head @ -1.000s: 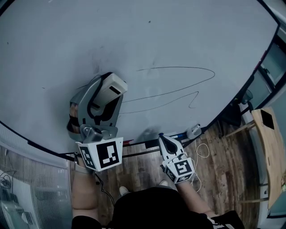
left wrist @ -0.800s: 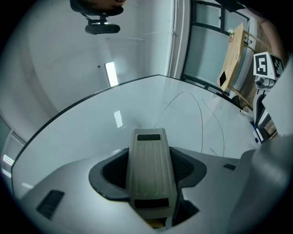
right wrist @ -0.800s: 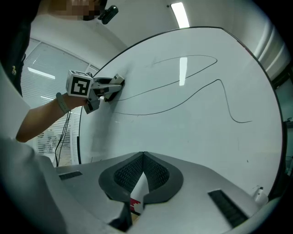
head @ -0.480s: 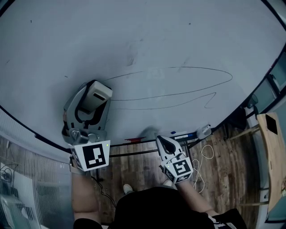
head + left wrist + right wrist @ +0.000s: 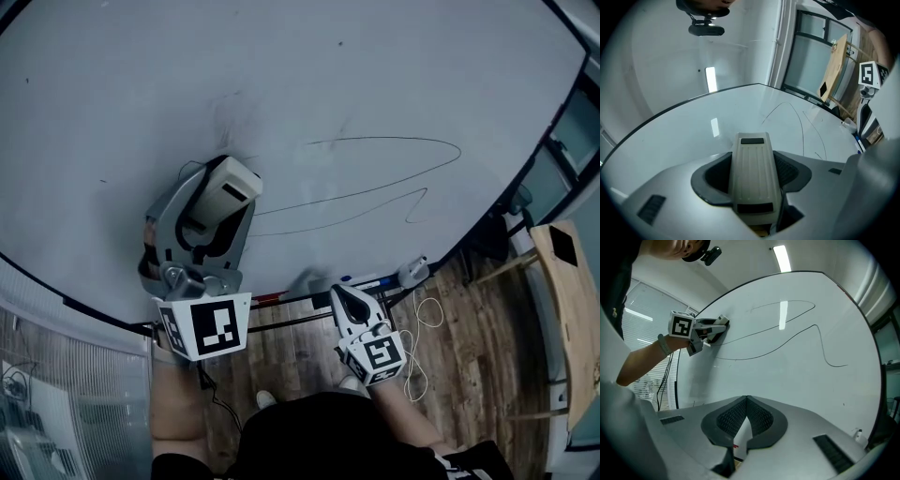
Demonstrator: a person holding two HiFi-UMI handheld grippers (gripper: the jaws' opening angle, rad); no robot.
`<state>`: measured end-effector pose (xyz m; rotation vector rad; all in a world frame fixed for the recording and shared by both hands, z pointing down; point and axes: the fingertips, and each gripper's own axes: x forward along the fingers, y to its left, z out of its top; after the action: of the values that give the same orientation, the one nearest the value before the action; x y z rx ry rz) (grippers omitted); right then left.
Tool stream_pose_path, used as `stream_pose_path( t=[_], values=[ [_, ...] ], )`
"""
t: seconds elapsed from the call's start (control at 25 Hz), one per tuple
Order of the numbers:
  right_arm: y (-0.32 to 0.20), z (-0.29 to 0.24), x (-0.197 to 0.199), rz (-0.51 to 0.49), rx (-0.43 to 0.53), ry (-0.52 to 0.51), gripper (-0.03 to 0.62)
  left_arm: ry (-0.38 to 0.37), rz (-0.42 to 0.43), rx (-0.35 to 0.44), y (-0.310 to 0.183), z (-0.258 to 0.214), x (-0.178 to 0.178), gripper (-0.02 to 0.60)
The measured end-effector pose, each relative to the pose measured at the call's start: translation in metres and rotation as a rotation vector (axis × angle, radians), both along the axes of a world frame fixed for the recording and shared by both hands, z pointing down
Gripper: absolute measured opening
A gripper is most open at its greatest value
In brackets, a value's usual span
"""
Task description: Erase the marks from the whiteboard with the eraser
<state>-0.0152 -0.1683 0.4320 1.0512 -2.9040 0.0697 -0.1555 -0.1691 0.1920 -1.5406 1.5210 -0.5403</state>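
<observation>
Two long black lines [image 5: 356,195] cross the whiteboard [image 5: 394,66]: a flat loop, and a wavy stroke below it. Both look whole from where I stand. The left gripper [image 5: 217,199] has its jaws clamped on the sides of the eraser [image 5: 234,184], a pale ribbed block. As far as I can tell it holds the eraser against the board at the left ends of those lines, just beside where they begin. Faint grey smears show on the board above the eraser. The right gripper [image 5: 345,298] hangs low by the board's bottom edge, jaws closed together with nothing between them. By my reckoning the wiping has barely bitten into the marks. Nearly the full length of both lines, out to the right, is left to clear.
</observation>
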Motion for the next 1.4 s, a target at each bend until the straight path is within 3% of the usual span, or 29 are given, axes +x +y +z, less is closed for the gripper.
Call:
stream_pose_path(
  t=[0.28, 0.92, 1.4],
  values=[
    [-0.024, -0.007, 0.076, 0.115, 0.002, -0.028, 0.028, -0.061, 0.027, -0.007, -0.038, -0.01, 0.076, 0.258],
    [-0.057, -0.007, 0.244, 0.306, 0.008, -0.022, 0.028, -0.12, 0.065, -0.011, -0.117, -0.014, 0.225, 0.258],
    [-0.064, -0.008, 0.31, 0.399, 0.012, -0.022, 0.028, -0.222, 0.073, -0.062, -0.162, 0.001, 0.315, 0.258]
  ],
)
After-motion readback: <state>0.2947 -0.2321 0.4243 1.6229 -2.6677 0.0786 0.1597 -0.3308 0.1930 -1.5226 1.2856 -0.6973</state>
